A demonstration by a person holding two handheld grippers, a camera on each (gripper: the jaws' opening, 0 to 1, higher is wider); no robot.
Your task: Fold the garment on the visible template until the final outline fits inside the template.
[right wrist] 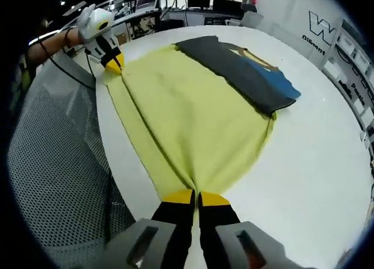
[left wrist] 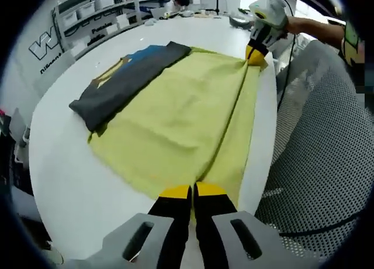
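1. A white round-cornered table (left wrist: 64, 164) is seen with storage shelves (left wrist: 87, 11) and a white wall behind it in the left gripper view; desks with monitors (right wrist: 198, 1) are seen beyond the table's far edge in the right gripper view. A grey mesh surface (left wrist: 327, 140) lies just beside the table's edge in both views.

2. Nearest in the left gripper view, the left gripper (left wrist: 193, 192) is seen with its yellow-tipped jaws pressed together on the near edge of the yellow-green garment (left wrist: 181, 117), at the table's edge.

3. Nearest in the right gripper view, the right gripper (right wrist: 196, 197) is likewise seen clenched on the opposite end of the same edge of the garment, where the cloth gathers into creases.

4. The garment is spread flat across the table, and a long ridge is drawn in it between the two grips.

5. A dark grey folded garment (left wrist: 128, 79) with blue and yellow markings is laid along the garment's far side, overlapping it.

6. Farthest in each view, the other gripper is seen: the right gripper with its white body is held by a gloved hand (left wrist: 270, 11), an outstretched forearm (left wrist: 315, 28) behind it; the left gripper is carried the same way, tilted down onto the cloth corner.
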